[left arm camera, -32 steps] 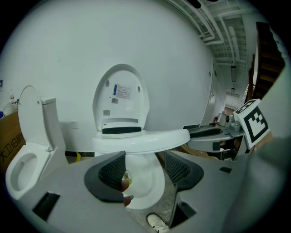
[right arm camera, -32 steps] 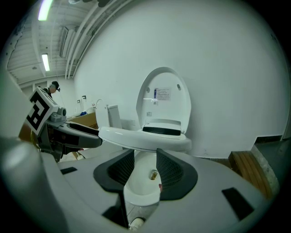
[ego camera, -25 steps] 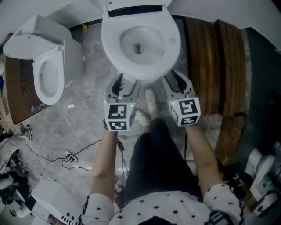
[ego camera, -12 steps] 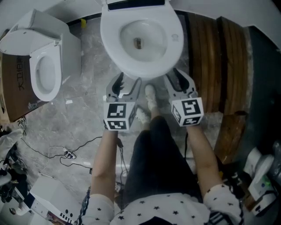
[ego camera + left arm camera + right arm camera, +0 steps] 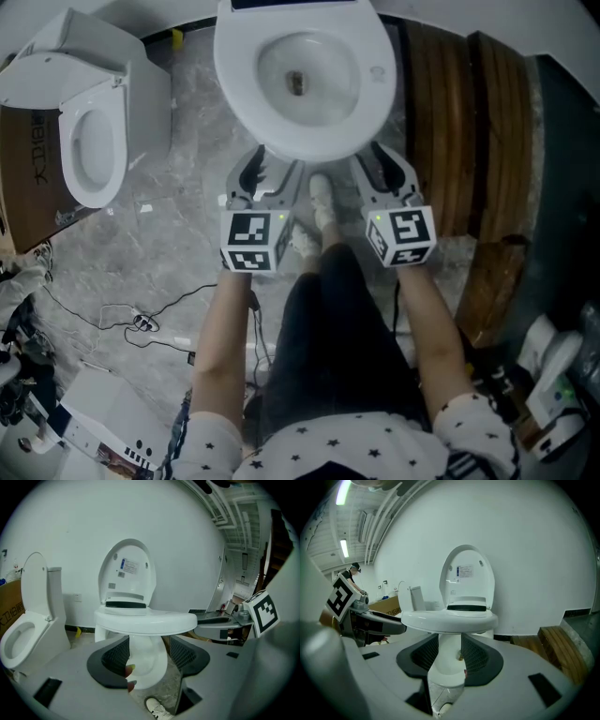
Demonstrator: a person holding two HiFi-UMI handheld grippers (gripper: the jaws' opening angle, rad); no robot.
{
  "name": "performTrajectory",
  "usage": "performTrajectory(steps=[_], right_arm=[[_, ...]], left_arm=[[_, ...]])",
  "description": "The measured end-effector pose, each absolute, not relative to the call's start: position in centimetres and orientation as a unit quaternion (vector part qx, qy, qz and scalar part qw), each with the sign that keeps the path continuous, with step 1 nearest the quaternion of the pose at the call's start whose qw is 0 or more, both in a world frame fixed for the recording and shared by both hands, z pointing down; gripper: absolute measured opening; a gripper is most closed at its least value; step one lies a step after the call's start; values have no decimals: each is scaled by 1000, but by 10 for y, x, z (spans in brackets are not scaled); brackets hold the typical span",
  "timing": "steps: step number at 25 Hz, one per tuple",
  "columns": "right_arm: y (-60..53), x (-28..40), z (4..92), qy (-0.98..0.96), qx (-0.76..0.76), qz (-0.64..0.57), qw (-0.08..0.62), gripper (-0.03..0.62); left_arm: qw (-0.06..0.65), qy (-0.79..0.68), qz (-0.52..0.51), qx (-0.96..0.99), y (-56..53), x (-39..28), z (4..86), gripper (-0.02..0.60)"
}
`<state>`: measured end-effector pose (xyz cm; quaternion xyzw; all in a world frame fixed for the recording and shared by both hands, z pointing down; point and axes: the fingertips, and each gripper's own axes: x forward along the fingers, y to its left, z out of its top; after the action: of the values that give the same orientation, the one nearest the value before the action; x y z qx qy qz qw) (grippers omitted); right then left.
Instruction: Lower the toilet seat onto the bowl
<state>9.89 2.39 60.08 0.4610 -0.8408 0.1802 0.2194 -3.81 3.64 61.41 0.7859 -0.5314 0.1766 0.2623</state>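
Hovering near toilet bowl [image 5: 323,56]: L gripper [image 5: 267,174] & R gripper [image 5: 378,165], fingers [image 5: 112,660] wide apart, empty; seat [image 5: 236,80] prob. down.

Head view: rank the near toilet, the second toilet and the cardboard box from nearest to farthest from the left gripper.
1. The near toilet, directly ahead of the left gripper and its open jaws.
2. The second toilet, off to the left.
3. The cardboard box, at the far left edge, beyond the second toilet.
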Motion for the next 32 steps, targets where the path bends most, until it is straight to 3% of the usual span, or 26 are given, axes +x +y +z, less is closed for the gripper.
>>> performTrajectory(steps=[32], right_arm=[[37,100,652,-839,446,201,239,158]], left_arm=[[287,-532,189,774,54,-33,663,273]])
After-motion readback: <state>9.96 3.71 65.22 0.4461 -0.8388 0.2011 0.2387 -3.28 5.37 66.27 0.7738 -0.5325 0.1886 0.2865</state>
